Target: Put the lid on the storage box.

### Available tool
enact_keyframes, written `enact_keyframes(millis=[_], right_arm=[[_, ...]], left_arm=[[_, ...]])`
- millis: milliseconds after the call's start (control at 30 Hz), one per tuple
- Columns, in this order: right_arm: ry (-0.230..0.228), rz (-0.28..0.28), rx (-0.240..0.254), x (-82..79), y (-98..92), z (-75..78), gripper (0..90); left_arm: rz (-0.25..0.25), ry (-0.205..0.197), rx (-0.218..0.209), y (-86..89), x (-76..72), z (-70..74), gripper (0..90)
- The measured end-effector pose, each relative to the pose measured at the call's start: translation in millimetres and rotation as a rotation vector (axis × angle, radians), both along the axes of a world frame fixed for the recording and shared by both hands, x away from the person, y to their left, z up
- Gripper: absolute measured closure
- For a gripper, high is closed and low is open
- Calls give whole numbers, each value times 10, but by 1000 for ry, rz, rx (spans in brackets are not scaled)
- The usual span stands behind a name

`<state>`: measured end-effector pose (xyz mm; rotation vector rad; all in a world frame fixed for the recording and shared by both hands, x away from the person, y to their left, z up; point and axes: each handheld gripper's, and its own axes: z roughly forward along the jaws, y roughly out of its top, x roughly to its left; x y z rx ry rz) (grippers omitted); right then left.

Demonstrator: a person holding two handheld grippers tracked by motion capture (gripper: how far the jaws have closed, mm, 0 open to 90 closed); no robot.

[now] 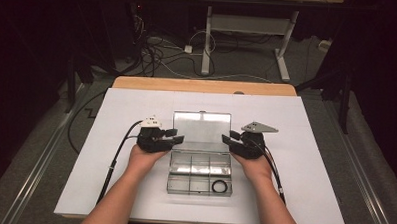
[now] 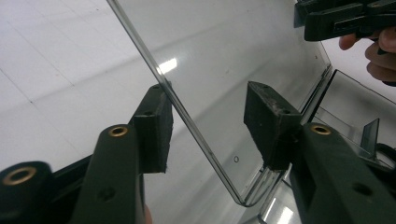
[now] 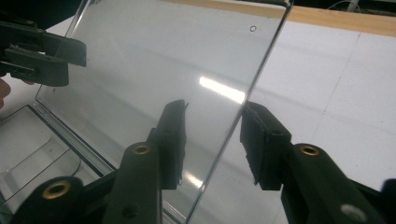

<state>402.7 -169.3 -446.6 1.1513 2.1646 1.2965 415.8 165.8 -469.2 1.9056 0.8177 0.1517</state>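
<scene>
Between the two grippers, high view: a clear plastic box (image 1: 200, 173) lies on the white desk (image 1: 136, 105), its lid (image 1: 201, 127) raised and tilted back.
Left gripper, high view: the left gripper (image 1: 171, 137) sits at the lid's left edge, held by the person's left hand (image 1: 144, 157).
Right gripper, high view: the right gripper (image 1: 230, 142) sits at the lid's right edge, held by the right hand (image 1: 257, 166).
Box contents, high view: a black ring (image 1: 220, 186) lies in the compartment nearest the right hand.
Left gripper view, jaws: spread, with the lid's edge (image 2: 187, 116) between them; one pad is at the edge, the other stands apart from the lid.
Left gripper view, farther off: the right gripper (image 2: 345, 18) is across the lid.
Right gripper view, jaws: spread, straddling the lid's edge (image 3: 243, 107); the pads are close to it, yet I cannot tell that they press.
Right gripper view, farther off: the left gripper (image 3: 42, 56) is at the lid's opposite side, with the box's compartments (image 3: 32, 144) below.
</scene>
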Motion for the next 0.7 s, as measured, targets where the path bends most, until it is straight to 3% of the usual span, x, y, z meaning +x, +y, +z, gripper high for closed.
enact_keyframes(millis=[367,700], right_arm=[[-71,20,-26,-191,-127,124,761],[-96,34,-23,-365,-158,130,870]], left_arm=[[-12,-38,10,42,-59,67,609],[-5,-76,5,60,-145,110,664]])
